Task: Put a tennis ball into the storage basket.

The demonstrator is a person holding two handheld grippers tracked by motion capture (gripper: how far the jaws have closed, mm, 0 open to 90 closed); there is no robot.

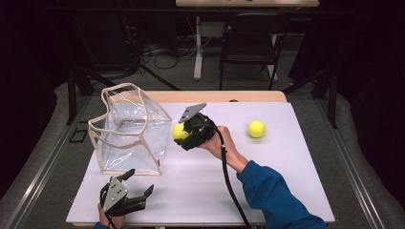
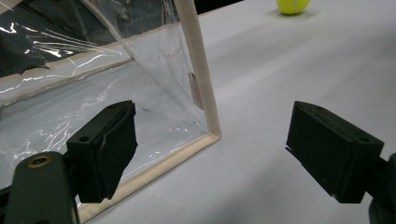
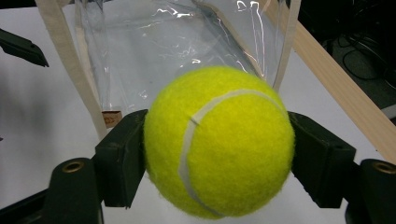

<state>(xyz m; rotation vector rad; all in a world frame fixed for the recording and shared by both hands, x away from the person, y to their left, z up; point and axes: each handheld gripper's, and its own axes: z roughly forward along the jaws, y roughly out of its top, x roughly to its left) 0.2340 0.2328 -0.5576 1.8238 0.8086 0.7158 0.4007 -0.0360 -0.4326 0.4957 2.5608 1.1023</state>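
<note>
A clear plastic bag [image 1: 130, 130] with beige trim stands on the white table sheet [image 1: 200, 176], left of centre. My right gripper [image 1: 184, 133] is shut on a yellow tennis ball [image 1: 179, 130], held just off the bag's right side; in the right gripper view the ball [image 3: 219, 142] sits squeezed between both pads with the bag [image 3: 182, 51] right behind it. A second tennis ball [image 1: 256, 128] lies on the sheet to the right. My left gripper [image 1: 138, 183] rests open near the front edge, below the bag, its jaws spread wide with nothing between them; its own view shows the bag's corner [image 2: 205, 116].
A wooden table edge [image 1: 215, 96] runs along the back of the sheet. Beyond it stand a dark chair [image 1: 250, 43], a table leg [image 1: 197, 47] and floor cables. A black cable [image 1: 229, 181] trails from my right gripper along the blue sleeve [image 1: 272, 195].
</note>
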